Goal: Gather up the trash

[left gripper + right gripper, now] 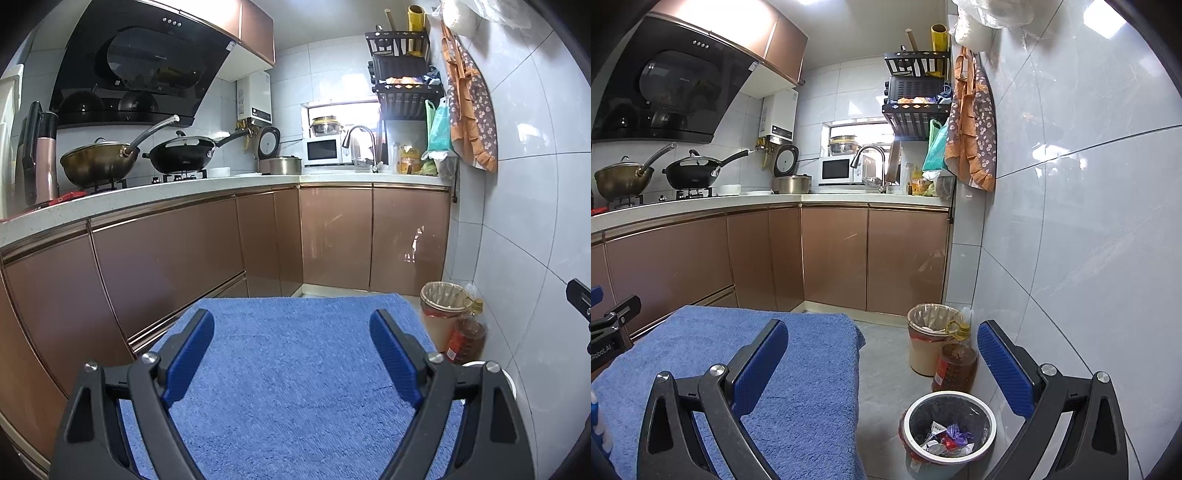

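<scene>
1. Hovering over the blue terry-cloth covered surface, my left gripper has its blue-padded jaws spread wide with nothing between them.
2. My right gripper is spread wide as well and holds nothing; its left finger hangs over the right part of the cloth, its right finger near the grey tiled wall.
3. On the floor to the near right, between my right gripper's fingers, I see the small round bin with a white rim and dark liner.
4. Crumpled wrappers in white, red and purple lie inside that bin.
5. Just beyond it stands an amber plastic oil bottle with a yellow cap, touching or just beside a taller beige bin with a clear liner.
6. Farther off, copper-coloured cabinets carry a white counter.
</scene>
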